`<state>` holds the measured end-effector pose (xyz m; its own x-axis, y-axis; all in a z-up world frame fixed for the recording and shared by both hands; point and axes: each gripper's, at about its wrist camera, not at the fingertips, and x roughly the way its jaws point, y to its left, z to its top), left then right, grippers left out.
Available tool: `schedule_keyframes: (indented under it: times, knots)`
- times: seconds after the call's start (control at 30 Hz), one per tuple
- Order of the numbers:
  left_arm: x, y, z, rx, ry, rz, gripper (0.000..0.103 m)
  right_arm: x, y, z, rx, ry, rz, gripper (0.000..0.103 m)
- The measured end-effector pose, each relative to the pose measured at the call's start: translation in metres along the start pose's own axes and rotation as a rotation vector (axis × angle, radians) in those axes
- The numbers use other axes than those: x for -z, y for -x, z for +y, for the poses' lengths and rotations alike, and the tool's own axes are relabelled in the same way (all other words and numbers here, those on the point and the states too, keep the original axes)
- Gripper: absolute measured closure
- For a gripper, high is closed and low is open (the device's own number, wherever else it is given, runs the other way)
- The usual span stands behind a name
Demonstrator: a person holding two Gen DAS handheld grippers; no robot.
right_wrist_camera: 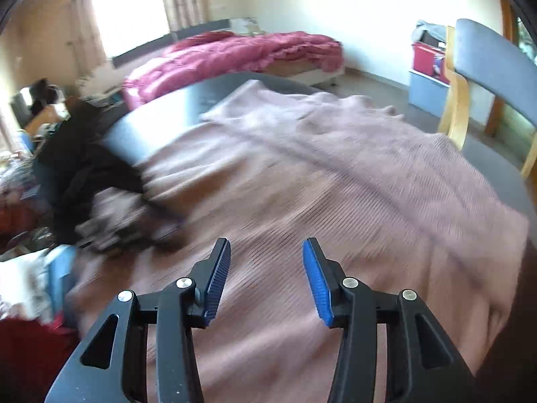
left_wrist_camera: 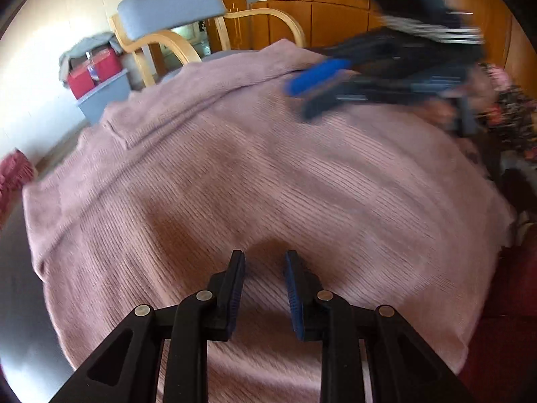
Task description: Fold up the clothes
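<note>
A: What lies at your left?

B: Your left claw (left_wrist_camera: 265, 262) hangs just over the pink ribbed garment (left_wrist_camera: 255, 174), its blue pads parted with nothing between them. The garment is spread flat across the dark tabletop (left_wrist_camera: 20, 302) and covers most of it. Past the garment's far edge stands a grey-cushioned wooden chair (left_wrist_camera: 174, 10), and beside that a grey bin holding red boxes (left_wrist_camera: 97, 77).

A: And further over to the right?

B: Your right claw (left_wrist_camera: 319, 90) shows in the left wrist view as a blurred shape low over the garment's far right part. In its own view the right claw (right_wrist_camera: 266, 268) is spread wide, empty, above the same cloth (right_wrist_camera: 319, 184). I cannot tell whether either claw touches the fabric.

A: What surrounds the garment there?

B: In the right wrist view, a dark heap of clothing (right_wrist_camera: 84, 168) sits at the garment's left edge, on the tabletop (right_wrist_camera: 161, 121). Behind it stands a bed with a crimson cover (right_wrist_camera: 235, 53). The chair (right_wrist_camera: 486, 63) stands at the far right.
</note>
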<state>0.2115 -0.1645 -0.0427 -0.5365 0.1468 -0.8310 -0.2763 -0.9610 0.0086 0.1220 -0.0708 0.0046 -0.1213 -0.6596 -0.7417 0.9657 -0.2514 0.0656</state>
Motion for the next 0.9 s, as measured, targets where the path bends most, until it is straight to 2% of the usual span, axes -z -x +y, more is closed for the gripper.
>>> schedule_keyframes:
  times: [0.07,0.1,0.17,0.27,0.37,0.63,0.7,0.73,0.77,0.9]
  knots:
    - [0.011,0.008,0.004,0.046,0.011,-0.003,0.079,-0.005,-0.025,-0.003,0.144,0.016,0.040,0.058]
    - [0.018,0.014,0.004,0.068,0.010,-0.005,0.079,-0.005,-0.035,-0.005,0.185,0.029,0.053,0.058]
    - [0.032,0.026,0.006,0.113,0.008,-0.009,0.079,0.000,-0.046,-0.009,0.207,0.048,0.059,0.057]
    - [0.071,0.051,-0.002,0.174,0.014,-0.013,0.079,0.003,-0.045,-0.010,0.197,0.031,0.054,0.057]
    - [0.091,0.073,-0.006,0.211,0.020,-0.012,0.080,0.003,-0.048,-0.022,0.180,0.018,0.053,0.056]
    - [0.104,0.103,0.012,0.163,0.099,0.002,0.079,-0.003,-0.051,-0.031,0.162,0.006,0.052,0.054]
    - [0.096,0.091,0.024,0.088,0.135,-0.021,0.079,-0.004,-0.052,-0.031,0.165,0.008,0.052,0.054]
    - [0.095,0.083,0.028,0.050,0.138,-0.005,0.079,-0.004,-0.052,-0.032,0.167,0.010,0.051,0.054]
    - [0.094,0.075,0.031,0.018,0.136,0.018,0.079,-0.004,-0.053,-0.033,0.167,0.010,0.051,0.054]
    - [0.107,0.084,0.036,0.017,0.043,0.040,0.078,-0.002,-0.050,-0.029,0.161,0.002,0.050,0.054]
